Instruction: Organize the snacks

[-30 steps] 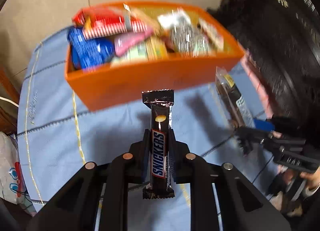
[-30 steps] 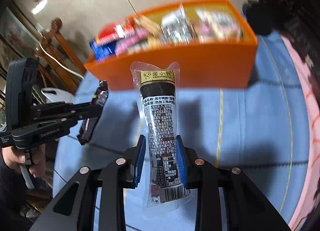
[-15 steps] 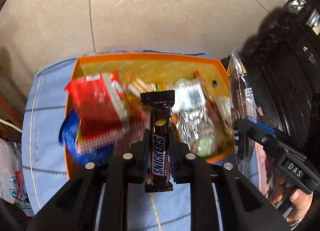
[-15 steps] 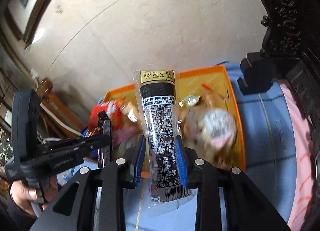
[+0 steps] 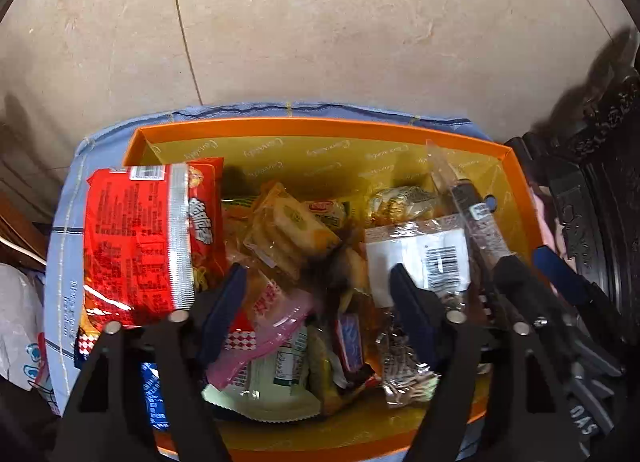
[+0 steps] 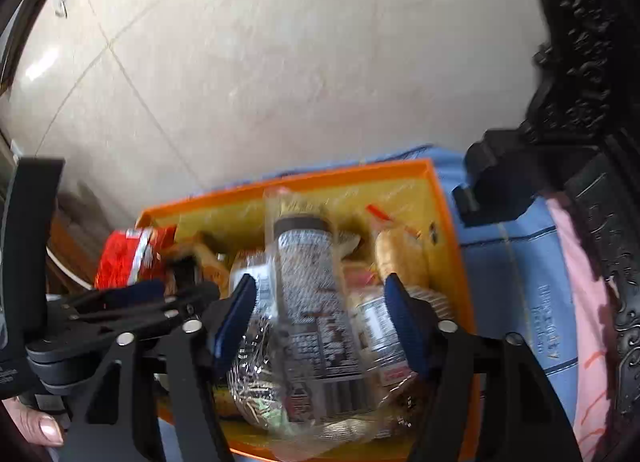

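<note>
Left gripper [image 5: 316, 310]: its two blue-padded fingers stand wide apart above the orange box [image 5: 320, 128], with nothing between them.
Right gripper [image 6: 320, 318]: its fingers are also spread apart; the long clear packet [image 6: 316, 302] lies between them, and the picture is too blurred to tell if a pad touches it.
Snacks: all are inside the orange box, which sits on a blue cloth [image 5: 64, 238].
Only in the left view: a big red packet [image 5: 140, 238] leans at the left side of the box; a cracker pack [image 5: 292, 226], a pink wrapper [image 5: 268, 326] and a pale green packet [image 5: 276, 382] lie in the middle; a white barcode label [image 5: 424, 258] is on a clear bag; the right gripper shows at the right edge of the box.
Only in the right view: the left gripper comes in from the left, with a thumb [image 6: 44, 426] at the lower corner; a pink cloth [image 6: 580, 294] lies beside the blue one; a bread-like roll [image 6: 400, 258] lies near the right wall.
Background: pale floor tiles [image 5: 320, 22], dark carved wood [image 6: 580, 62] at the right.
</note>
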The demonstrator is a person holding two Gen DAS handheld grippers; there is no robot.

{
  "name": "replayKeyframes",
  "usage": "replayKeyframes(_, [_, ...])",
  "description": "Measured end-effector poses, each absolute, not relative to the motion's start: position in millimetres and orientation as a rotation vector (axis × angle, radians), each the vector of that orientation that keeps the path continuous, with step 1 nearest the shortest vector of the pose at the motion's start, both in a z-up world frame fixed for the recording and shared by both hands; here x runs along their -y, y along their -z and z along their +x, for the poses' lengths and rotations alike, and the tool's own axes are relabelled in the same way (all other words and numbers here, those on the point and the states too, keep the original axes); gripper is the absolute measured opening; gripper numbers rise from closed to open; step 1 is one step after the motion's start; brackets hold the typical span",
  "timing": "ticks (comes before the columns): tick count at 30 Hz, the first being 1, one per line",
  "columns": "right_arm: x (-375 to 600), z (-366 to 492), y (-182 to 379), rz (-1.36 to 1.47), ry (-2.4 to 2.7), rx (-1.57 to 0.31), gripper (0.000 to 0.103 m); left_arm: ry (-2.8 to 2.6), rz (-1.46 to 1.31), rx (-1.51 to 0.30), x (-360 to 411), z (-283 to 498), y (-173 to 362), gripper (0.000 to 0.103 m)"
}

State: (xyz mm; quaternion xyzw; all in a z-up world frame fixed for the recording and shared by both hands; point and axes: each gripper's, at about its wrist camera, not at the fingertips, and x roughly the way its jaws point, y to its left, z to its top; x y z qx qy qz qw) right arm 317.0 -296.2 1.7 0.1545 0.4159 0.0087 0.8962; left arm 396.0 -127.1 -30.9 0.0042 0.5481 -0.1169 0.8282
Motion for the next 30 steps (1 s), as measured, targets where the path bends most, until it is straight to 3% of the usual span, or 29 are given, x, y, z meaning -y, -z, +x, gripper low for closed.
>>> replayKeyframes(2, [301.3,306.5,-10.2,0.338,-0.013,-0.833,0.083,0.266,0.007,-1.168,126.3,392.1,27.6,0.085])
replayKeyframes(6, [299.6,282.6,-29.6,0.298,-0.011,-0.779,0.086,0.208,0.086,-1.11,125.3,368.9,8.2,0.098])
replayKeyframes(10, [291.0,251.1,-49.2,0.249,0.004,-0.749,0.091,0.2,0.114,-1.082,118.9,344.2,-8.6,0.098])
replayKeyframes(30, [223.7,123.0,-82.3,0.041,0.025,-0.77,0.093,0.15,0.035,-1.015,39.3,194.3,-68.2,0.098])
